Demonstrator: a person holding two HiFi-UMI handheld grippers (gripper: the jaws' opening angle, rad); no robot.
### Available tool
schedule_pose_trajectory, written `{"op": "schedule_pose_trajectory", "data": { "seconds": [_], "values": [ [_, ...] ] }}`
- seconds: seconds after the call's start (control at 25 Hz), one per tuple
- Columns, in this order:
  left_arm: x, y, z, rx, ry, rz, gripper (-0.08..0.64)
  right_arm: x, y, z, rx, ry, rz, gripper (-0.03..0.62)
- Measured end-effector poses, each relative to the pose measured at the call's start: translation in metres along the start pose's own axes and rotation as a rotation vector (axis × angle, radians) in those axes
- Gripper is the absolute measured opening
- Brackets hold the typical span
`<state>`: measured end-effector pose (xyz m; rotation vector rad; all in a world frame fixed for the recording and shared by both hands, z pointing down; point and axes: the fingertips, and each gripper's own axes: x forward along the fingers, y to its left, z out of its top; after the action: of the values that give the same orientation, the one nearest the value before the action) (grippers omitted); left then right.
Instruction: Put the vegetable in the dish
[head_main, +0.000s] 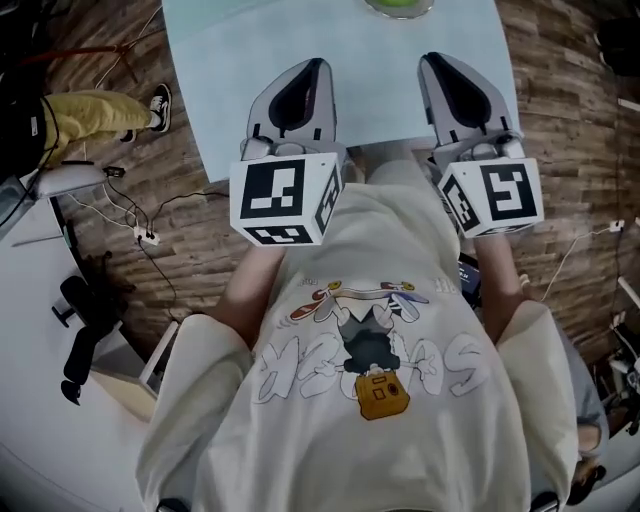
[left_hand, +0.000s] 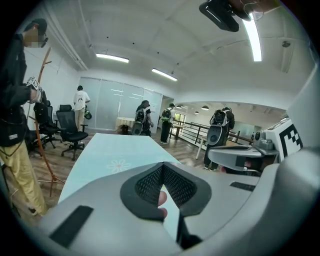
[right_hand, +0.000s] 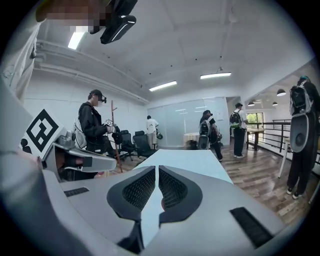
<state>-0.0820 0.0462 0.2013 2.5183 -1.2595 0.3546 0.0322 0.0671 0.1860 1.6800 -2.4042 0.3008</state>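
Note:
At the top edge of the head view a clear dish (head_main: 400, 8) with something green in it is cut off by the frame. It stands at the far side of the pale blue table (head_main: 220, 90). My left gripper (head_main: 312, 66) and right gripper (head_main: 436, 62) hover side by side over the table's near edge, close to my chest. Both point away from me. In the left gripper view the left gripper (left_hand: 163, 166) has its pads meeting, with nothing held. The right gripper (right_hand: 156, 172) shows only a thin slit between its pads and holds nothing. Neither gripper view shows the dish.
The long table (left_hand: 112, 152) stretches ahead into an office room. A person in yellow trousers (head_main: 95, 112) stands at its left, by a white desk (head_main: 40, 290) and floor cables (head_main: 140, 225). Office chairs (left_hand: 67, 127) and several standing people (right_hand: 210, 130) are farther off; a railing (right_hand: 285, 132) runs at the right.

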Motion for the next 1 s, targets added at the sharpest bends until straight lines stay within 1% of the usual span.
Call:
{"op": "schedule_pose_trajectory", "data": {
  "seconds": [0.16, 0.36, 0.48, 0.68, 0.8, 1.0],
  "values": [
    [-0.035, -0.011, -0.003, -0.01, -0.022, 0.0, 0.006, -0.03, 0.023, 0.003, -0.017, -0.015, 0.007, 0.038],
    [-0.067, -0.023, -0.019, -0.023, -0.01, -0.007, 0.006, -0.058, 0.046, 0.006, -0.036, -0.032, 0.02, 0.038],
    [-0.081, -0.035, -0.03, -0.033, -0.003, -0.003, 0.006, -0.075, 0.054, 0.0, -0.035, -0.031, 0.034, 0.038],
    [-0.082, -0.068, -0.043, -0.017, 0.029, -0.01, 0.006, -0.104, 0.044, -0.014, -0.015, -0.01, 0.051, 0.038],
    [-0.078, -0.086, -0.045, -0.005, 0.04, -0.007, 0.006, -0.115, 0.032, -0.023, -0.024, 0.008, 0.058, 0.038],
    [-0.078, -0.112, -0.044, -0.006, 0.044, 0.007, 0.006, -0.135, 0.021, -0.028, -0.029, 0.027, 0.086, 0.038]
  ]
}}
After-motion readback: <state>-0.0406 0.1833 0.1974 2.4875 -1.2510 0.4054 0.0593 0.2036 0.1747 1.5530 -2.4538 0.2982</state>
